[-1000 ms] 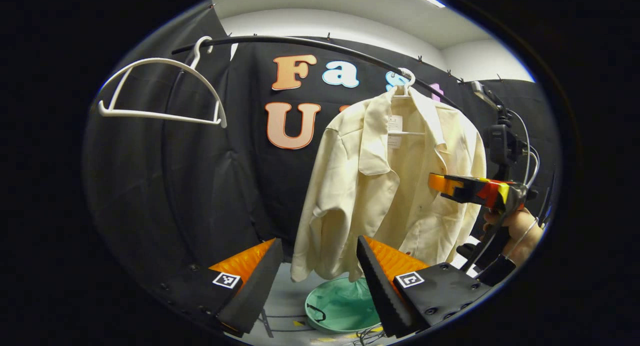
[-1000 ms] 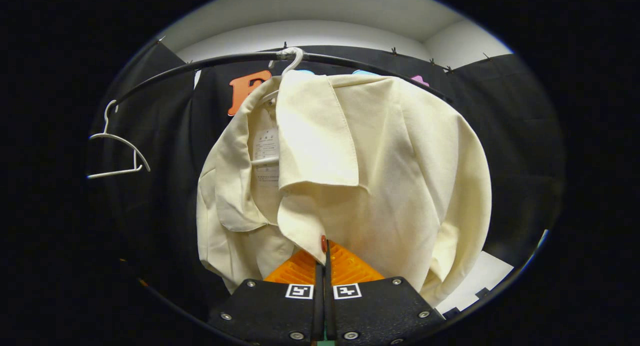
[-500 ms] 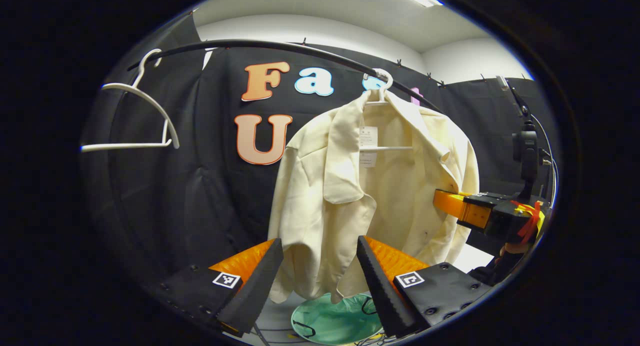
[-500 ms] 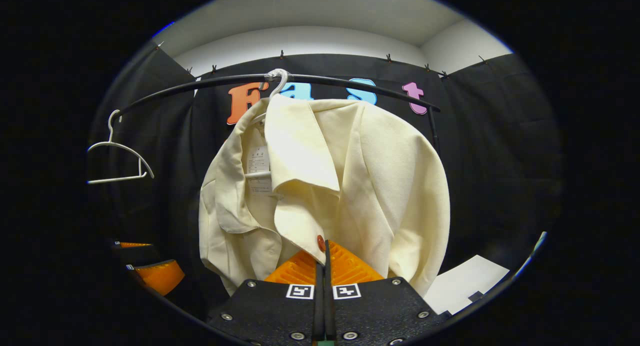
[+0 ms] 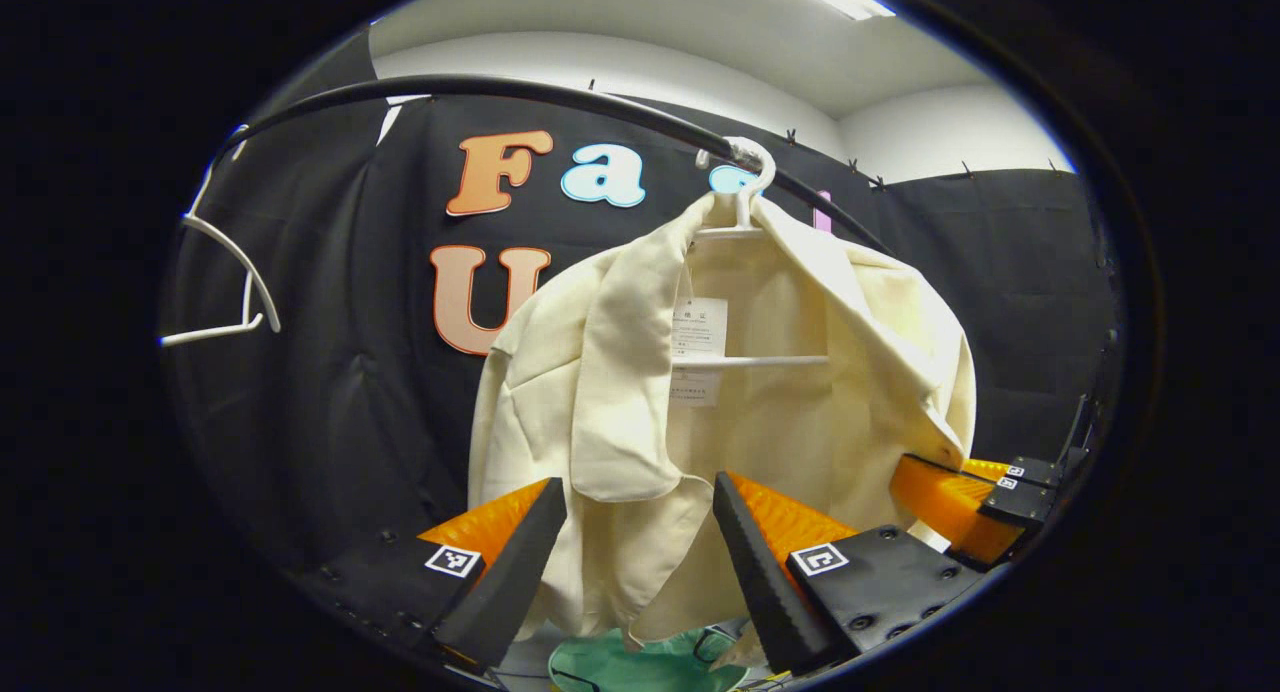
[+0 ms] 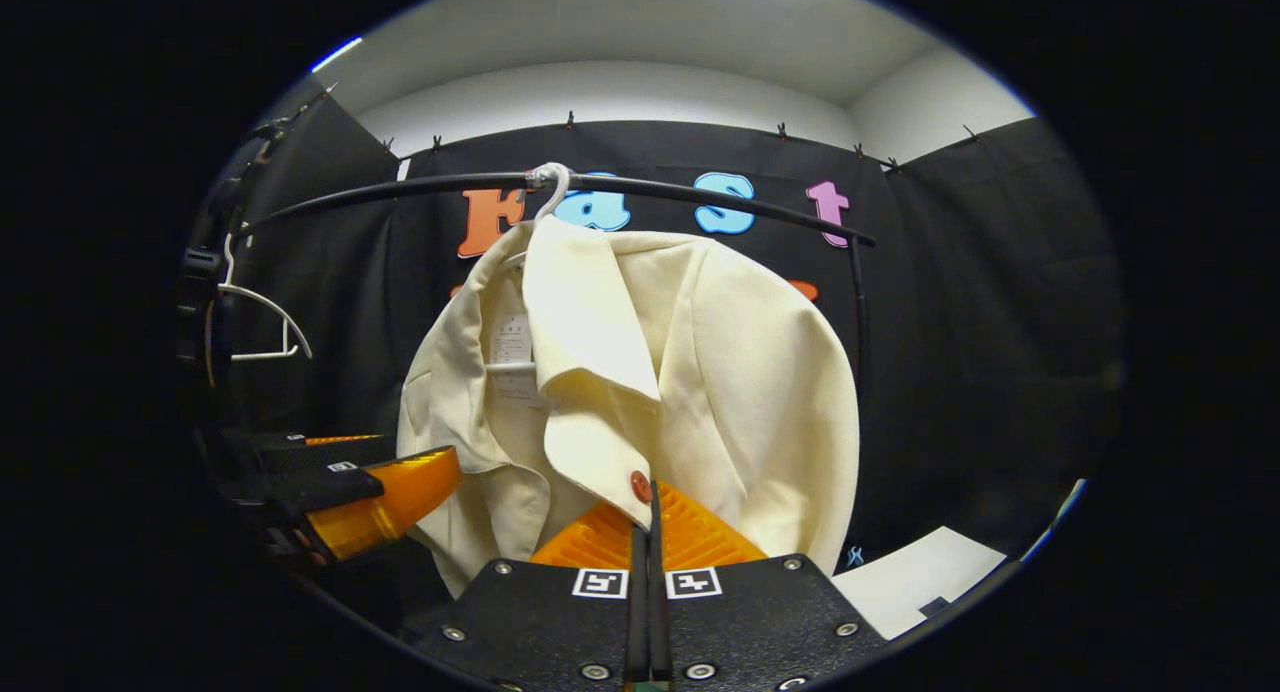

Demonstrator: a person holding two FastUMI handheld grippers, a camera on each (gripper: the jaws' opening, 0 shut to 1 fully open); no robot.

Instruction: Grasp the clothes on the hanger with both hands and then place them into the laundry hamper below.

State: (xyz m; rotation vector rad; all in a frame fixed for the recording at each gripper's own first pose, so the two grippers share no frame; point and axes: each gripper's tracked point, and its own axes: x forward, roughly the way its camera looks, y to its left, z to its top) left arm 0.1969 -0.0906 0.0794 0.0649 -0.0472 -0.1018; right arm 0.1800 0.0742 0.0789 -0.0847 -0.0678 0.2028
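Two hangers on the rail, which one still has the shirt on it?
The hanger in front of the tongs, hooked mid-rail, carries the cream shirt. The other hanger, far off to the left on the rail, is bare.

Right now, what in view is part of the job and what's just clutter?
Job:
cream shirt
its white hanger
green hamper
left tool, open
right tool, shut on the shirt's edge

Lying about:
empty white hanger
black rail

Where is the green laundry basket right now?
The green laundry hamper peeks out at the bottom of the left gripper view, right under the cream shirt on its hanger, between the open fingers of the left hand-held gripper.
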